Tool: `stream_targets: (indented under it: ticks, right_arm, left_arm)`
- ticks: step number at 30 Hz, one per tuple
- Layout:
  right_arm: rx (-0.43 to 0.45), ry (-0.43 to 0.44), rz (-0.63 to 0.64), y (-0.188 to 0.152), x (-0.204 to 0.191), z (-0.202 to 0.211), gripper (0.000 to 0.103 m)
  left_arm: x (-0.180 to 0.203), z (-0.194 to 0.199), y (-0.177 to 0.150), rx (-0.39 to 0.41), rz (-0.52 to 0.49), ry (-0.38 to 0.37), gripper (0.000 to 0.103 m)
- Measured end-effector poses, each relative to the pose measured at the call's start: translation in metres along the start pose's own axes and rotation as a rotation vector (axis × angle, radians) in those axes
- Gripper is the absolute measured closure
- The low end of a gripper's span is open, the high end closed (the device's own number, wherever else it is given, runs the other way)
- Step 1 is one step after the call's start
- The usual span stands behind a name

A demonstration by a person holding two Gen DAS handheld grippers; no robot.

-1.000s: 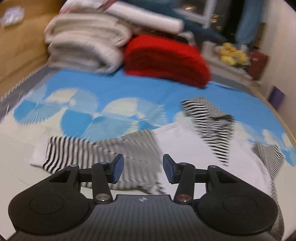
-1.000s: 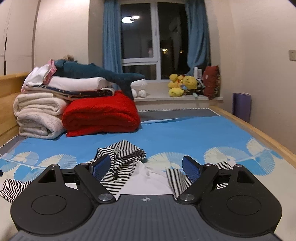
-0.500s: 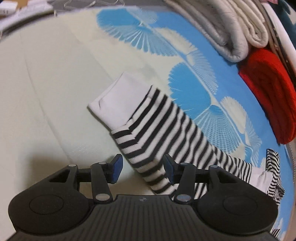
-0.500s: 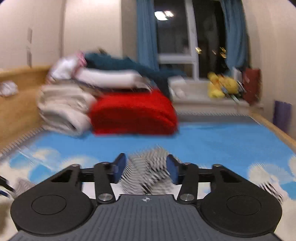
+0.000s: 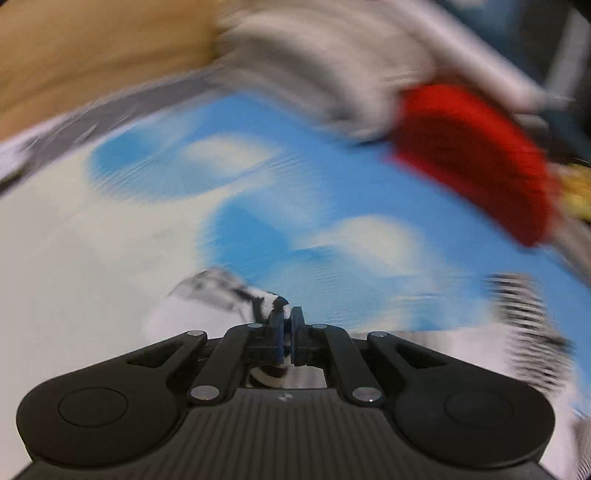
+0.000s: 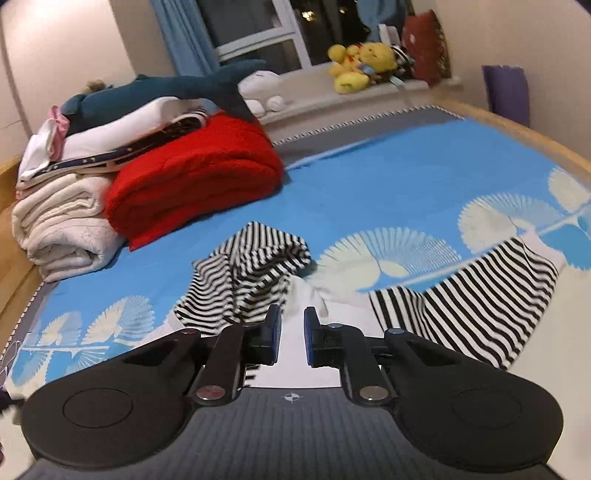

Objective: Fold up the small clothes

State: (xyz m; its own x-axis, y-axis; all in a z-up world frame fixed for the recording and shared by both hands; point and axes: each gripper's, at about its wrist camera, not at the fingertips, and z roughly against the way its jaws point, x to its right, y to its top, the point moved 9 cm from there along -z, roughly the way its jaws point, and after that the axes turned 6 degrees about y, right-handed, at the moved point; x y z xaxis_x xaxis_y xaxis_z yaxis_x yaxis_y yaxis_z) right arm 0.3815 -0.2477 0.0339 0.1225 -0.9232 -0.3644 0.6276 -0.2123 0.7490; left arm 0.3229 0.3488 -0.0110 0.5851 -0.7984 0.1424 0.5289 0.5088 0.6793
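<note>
Meanwhile, left tool (image 5: 287,317) pinches the striped garment (image 5: 236,291); right tool (image 6: 291,325) hovers narrowly parted, empty.

Home bedroom, night. Bed (image 6: 388,177) with a wooden frame, covered by a blue sheet printed with pale fan shapes. Folded bedding stacked at one end: red blanket (image 6: 192,181), cream quilts (image 6: 62,225), white pillow (image 6: 122,129) on top. Plush shark (image 6: 177,88) lies across the stack. Window (image 6: 280,33) dark, blue curtain (image 6: 184,37) beside it. Yellow stuffed toys (image 6: 358,62) on the sill. Striped clothing (image 6: 251,273) loose on the sheet.
</note>
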Motion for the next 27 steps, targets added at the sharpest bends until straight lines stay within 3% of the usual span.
stream_targets:
  ticks: [4, 6, 7, 8, 9, 12, 14, 16, 18, 21, 27]
  right_arm:
    - [-0.023, -0.007, -0.042, -0.010, 0.004, -0.001, 0.089]
    - [-0.035, -0.002, -0.084, -0.017, 0.005, 0.000, 0.087]
    - [-0.039, 0.004, -0.101, -0.019, 0.004, -0.001, 0.087]
    - [-0.048, 0.014, -0.113, -0.023, 0.004, -0.002, 0.087]
    - [-0.057, 0.024, -0.127, -0.027, 0.004, -0.004, 0.087]
    - [-0.075, 0.006, -0.169, -0.036, 0.014, -0.009, 0.086]
    - [-0.092, -0.004, -0.211, -0.043, 0.023, -0.015, 0.086]
    - [-0.133, -0.025, -0.264, -0.054, 0.035, -0.026, 0.085]
    - [-0.164, -0.042, -0.327, -0.065, 0.047, -0.038, 0.084]
    - [-0.249, -0.099, -0.440, -0.089, 0.066, -0.055, 0.081]
    - [-0.379, -0.204, -0.548, -0.135, 0.094, -0.085, 0.079]
  left_arm:
    - [0.146, 0.090, -0.030, 0.077, -0.160, -0.333, 0.100]
    - [0.212, 0.124, -0.071, -0.007, -0.241, -0.545, 0.096]
    - [0.240, 0.135, -0.095, -0.092, -0.298, -0.655, 0.084]
    - [0.259, 0.144, -0.116, -0.156, -0.350, -0.741, 0.077]
    - [0.267, 0.146, -0.127, -0.171, -0.376, -0.750, 0.077]
    - [0.258, 0.122, -0.135, -0.244, -0.343, -0.635, 0.075]
    - [0.237, 0.095, -0.131, -0.277, -0.312, -0.501, 0.075]
    - [0.220, 0.071, -0.129, -0.280, -0.346, -0.340, 0.075]
    - [0.211, 0.052, -0.128, -0.296, -0.399, -0.243, 0.075]
    - [0.205, 0.034, -0.125, -0.329, -0.401, -0.236, 0.075]
    - [0.208, 0.029, -0.126, -0.340, -0.426, -0.240, 0.075]
